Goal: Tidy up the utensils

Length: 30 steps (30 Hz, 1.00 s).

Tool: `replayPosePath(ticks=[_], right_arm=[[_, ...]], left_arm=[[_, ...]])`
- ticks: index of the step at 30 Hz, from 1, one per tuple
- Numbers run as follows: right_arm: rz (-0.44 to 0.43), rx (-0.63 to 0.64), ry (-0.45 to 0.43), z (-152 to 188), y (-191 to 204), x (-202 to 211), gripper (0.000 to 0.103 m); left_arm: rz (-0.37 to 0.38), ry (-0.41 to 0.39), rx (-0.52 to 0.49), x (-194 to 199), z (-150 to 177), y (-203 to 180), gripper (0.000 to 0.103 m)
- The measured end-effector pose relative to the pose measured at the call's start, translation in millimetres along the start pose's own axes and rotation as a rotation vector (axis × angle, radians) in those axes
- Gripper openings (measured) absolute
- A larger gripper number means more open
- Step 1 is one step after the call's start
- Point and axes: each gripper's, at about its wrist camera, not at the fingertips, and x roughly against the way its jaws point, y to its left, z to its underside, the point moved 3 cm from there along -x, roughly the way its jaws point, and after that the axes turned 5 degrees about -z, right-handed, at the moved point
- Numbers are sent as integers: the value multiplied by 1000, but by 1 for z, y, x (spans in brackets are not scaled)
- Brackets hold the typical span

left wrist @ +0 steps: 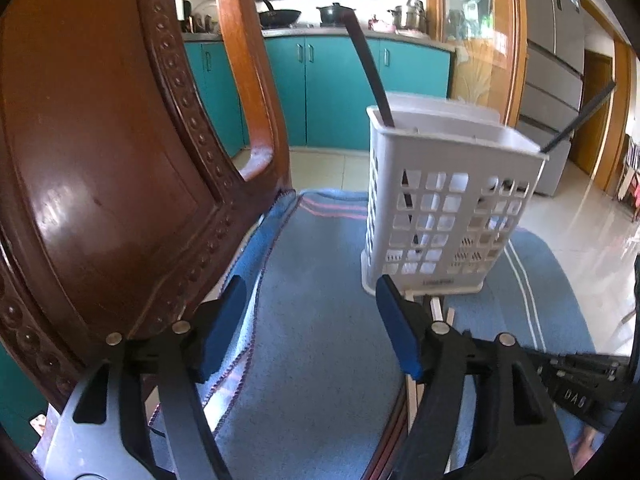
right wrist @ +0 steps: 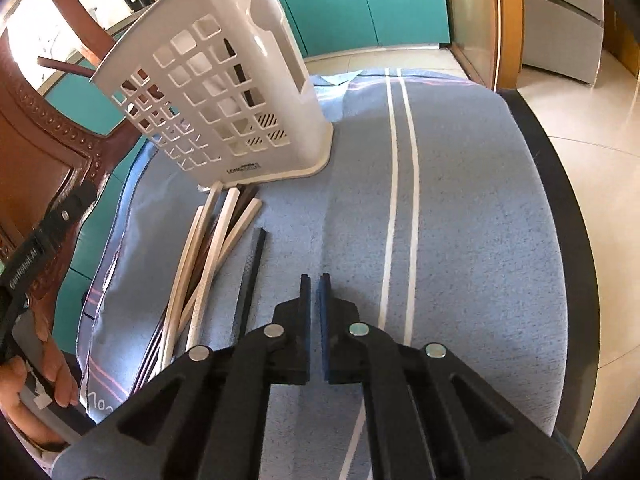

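Observation:
A white slotted utensil basket (left wrist: 452, 208) (right wrist: 224, 92) stands upright on a blue towel (left wrist: 320, 360) (right wrist: 460, 220). A dark handle (left wrist: 368, 68) and a thin black chopstick (left wrist: 580, 118) stick out of its top. Several cream and dark chopsticks (right wrist: 212, 256) lie in a loose bundle in front of the basket, and one black chopstick (right wrist: 252, 272) lies beside them. My left gripper (left wrist: 310, 284) is open and empty, a little short of the basket. My right gripper (right wrist: 315, 280) is shut with nothing between its fingers, just right of the black chopstick.
A carved brown wooden chair back (left wrist: 100, 160) rises close on the left. The towel covers a dark-edged table (right wrist: 560, 184), with tiled floor beyond. A hand (right wrist: 52, 364) holds the left gripper at the left edge. Teal kitchen cabinets (left wrist: 332, 92) stand behind.

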Motion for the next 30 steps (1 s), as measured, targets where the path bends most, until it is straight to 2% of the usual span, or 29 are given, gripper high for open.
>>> replayPosePath(ticks=[6, 11, 19, 22, 25, 28, 30], right_arm=[[15, 30, -18, -3, 8, 1, 22], [13, 73, -17, -2, 17, 0, 34], [30, 86, 0, -2, 22, -9, 37], [42, 57, -6, -4, 14, -8, 37], [44, 44, -8, -5, 10, -7, 37], [48, 55, -10, -4, 10, -7, 41], [53, 63, -11, -2, 15, -7, 43]], left_arm=[[113, 126, 29, -14, 8, 11, 68], [164, 204, 40, -26, 20, 13, 64], [258, 297, -47, -34, 40, -20, 62], [260, 323, -90, -38, 51, -32, 60], [274, 335, -92, -40, 56, -37, 59], [271, 341, -87, -40, 59, -36, 45], [300, 344, -77, -40, 60, -35, 24]])
